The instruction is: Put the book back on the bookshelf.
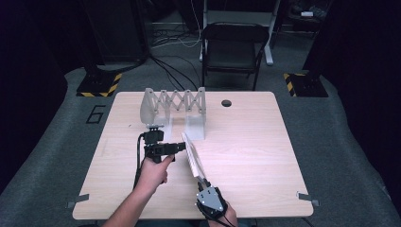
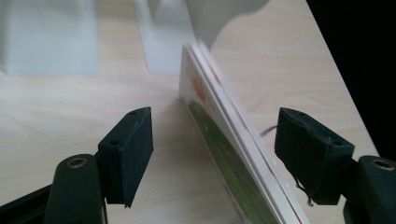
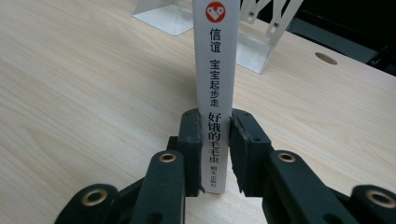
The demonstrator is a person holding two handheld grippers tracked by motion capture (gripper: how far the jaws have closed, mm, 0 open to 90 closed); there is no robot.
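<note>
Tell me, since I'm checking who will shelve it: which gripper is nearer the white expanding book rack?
Left. The left gripper sits just in front of the book rack, jaws open around the book; the right gripper clamps the book's spine nearer the person.

Bright tabletop, dark surroundings, soft focus

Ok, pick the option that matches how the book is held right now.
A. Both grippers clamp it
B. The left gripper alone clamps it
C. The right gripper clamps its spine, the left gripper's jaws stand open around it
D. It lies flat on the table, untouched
C: in the right gripper view the right gripper presses both pads on the book at its spine, while the left gripper has clear gaps either side of it.
</note>
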